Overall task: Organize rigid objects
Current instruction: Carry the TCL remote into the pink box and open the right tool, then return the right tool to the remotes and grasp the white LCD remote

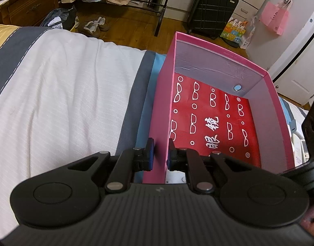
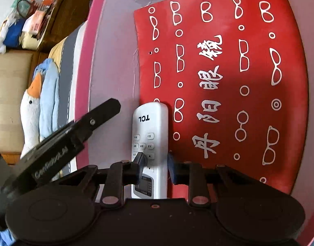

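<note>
The right gripper (image 2: 155, 165) reached into the pink box (image 2: 83, 94), its fingers (image 2: 139, 160) either side of a white remote (image 2: 149, 143); whether they pressed it or had let go could not be told. The remote lay along the box floor beside the red sleeve (image 2: 228, 82), probably being set down there. The left gripper (image 1: 160, 153) was clenched on the box's near wall (image 1: 159, 123), likely steadying it on the bed (image 1: 64, 82). Beyond stood a suitcase (image 1: 212, 8).

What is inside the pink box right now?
Inside the pink box: a red glasses-print bag lying flat, a white TCL remote beside it, between the right tongs. Anything beneath the bag is covered.
</note>
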Demonstrator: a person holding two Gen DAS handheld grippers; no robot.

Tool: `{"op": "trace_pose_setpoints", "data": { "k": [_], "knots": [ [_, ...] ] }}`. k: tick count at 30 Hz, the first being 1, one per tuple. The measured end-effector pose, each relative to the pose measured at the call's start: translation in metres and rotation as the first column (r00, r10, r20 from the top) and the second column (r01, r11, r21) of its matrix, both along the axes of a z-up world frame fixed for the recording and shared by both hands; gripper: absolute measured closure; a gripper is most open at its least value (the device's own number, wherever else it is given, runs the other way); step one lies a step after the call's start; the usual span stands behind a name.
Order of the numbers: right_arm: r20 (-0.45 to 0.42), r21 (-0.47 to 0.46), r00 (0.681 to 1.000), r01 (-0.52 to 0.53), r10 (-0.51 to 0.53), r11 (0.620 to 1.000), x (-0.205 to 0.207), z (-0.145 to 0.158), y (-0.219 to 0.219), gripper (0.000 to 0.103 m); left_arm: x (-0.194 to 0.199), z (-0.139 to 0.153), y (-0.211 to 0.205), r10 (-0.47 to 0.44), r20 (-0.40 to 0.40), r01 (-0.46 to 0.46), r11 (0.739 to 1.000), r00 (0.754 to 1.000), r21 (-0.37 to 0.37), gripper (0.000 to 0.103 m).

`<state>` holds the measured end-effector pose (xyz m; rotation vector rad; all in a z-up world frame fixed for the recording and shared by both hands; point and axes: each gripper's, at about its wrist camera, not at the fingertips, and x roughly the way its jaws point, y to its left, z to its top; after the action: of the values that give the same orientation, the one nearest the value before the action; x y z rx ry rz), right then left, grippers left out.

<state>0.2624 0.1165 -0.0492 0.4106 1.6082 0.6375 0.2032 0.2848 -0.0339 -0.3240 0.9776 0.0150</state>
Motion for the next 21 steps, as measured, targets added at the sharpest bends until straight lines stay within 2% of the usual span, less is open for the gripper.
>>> {"op": "trace_pose_setpoints", "data": {
  "k": [2,6,9,10,13,16,19,21],
  "knots": [
    [0.002,0.028,1.0,-0.006,0.006,1.0,0.0,0.007,-0.009,0.071,-0.001,0.001,0.0,-0.001,0.0,0.001,1.0,1.0,0.009,0.092],
    [0.165,0.06,0.983,-0.092,0.081,0.994,-0.009,0.053,-0.026,0.071,-0.001,0.002,-0.001,-0.001,0.002,0.001,1.0,1.0,0.018,0.093],
    [0.349,0.04,0.926,-0.17,0.145,0.985,-0.022,0.095,-0.052,0.071,-0.001,0.002,-0.001,0.001,0.001,-0.001,1.0,1.0,0.015,0.093],
    [0.386,0.017,0.906,-0.193,0.171,0.981,-0.024,0.105,-0.06,0.071,0.0,0.002,0.0,0.004,0.0,-0.004,1.0,1.0,0.01,0.093],
    [0.459,-0.003,0.878,-0.15,0.135,0.989,-0.022,0.125,-0.104,0.071,0.002,0.002,0.0,0.011,-0.006,-0.011,1.0,1.0,0.006,0.093],
    [0.533,-0.039,0.839,-0.108,0.112,0.993,-0.023,0.135,-0.139,0.071,0.001,0.005,-0.004,0.01,-0.001,-0.01,0.999,1.0,0.032,0.093],
    [0.593,-0.124,0.792,-0.087,0.144,0.988,-0.037,0.127,-0.17,0.069,0.001,0.005,-0.006,0.022,-0.005,-0.021,0.999,1.0,0.036,0.093],
    [0.607,-0.162,0.782,-0.051,0.14,0.985,-0.048,0.114,-0.19,0.067,0.002,0.005,-0.006,0.024,-0.01,-0.024,0.999,1.0,0.036,0.093]
  ]
}}
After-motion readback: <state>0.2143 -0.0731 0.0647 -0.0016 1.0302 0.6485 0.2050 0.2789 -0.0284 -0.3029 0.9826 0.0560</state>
